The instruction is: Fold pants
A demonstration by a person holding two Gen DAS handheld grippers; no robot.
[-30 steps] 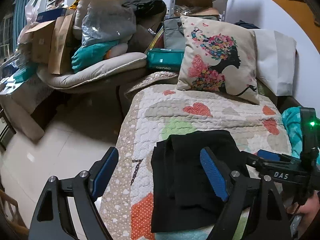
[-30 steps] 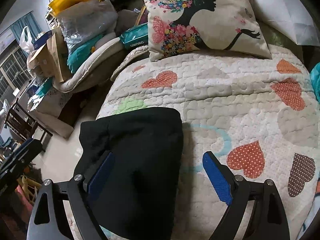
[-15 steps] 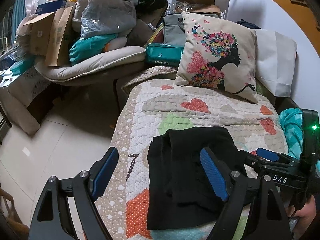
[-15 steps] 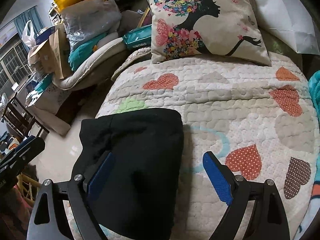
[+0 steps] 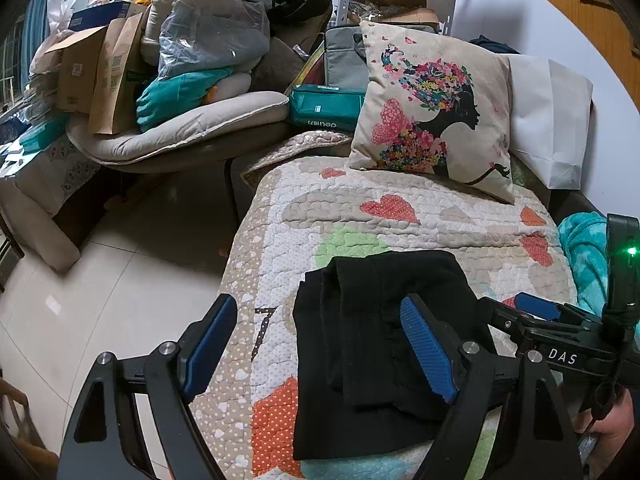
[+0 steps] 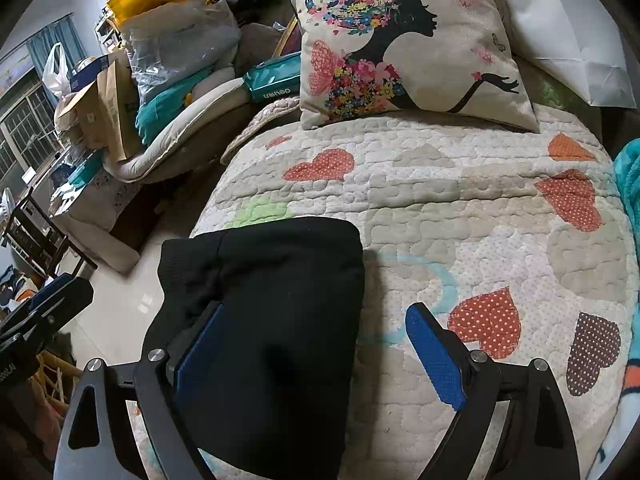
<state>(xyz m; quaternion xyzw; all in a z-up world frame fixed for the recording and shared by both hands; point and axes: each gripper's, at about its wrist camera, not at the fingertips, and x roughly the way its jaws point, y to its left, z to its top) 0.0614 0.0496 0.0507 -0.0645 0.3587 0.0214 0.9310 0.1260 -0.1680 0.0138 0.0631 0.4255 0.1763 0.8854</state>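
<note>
On the quilt (image 5: 432, 220), near its left edge, we see the black pants (image 5: 360, 344) lying folded into a compact stack, with layered edges showing on the left side. Our left gripper (image 5: 320, 344) hangs above them with its fingers spread wide and nothing held; its right pad (image 5: 428, 354) sits over the stack, its left pad (image 5: 210, 340) out past the quilt's edge. Our right gripper (image 6: 320, 352) is likewise spread wide and empty, its left pad (image 6: 200, 344) over the pants (image 6: 272, 300), its right pad (image 6: 436, 360) over bare quilt (image 6: 460, 208) beside them. Beyond, a cushion (image 5: 436, 112) leans at the quilt's far end, well apart from the pants.
</note>
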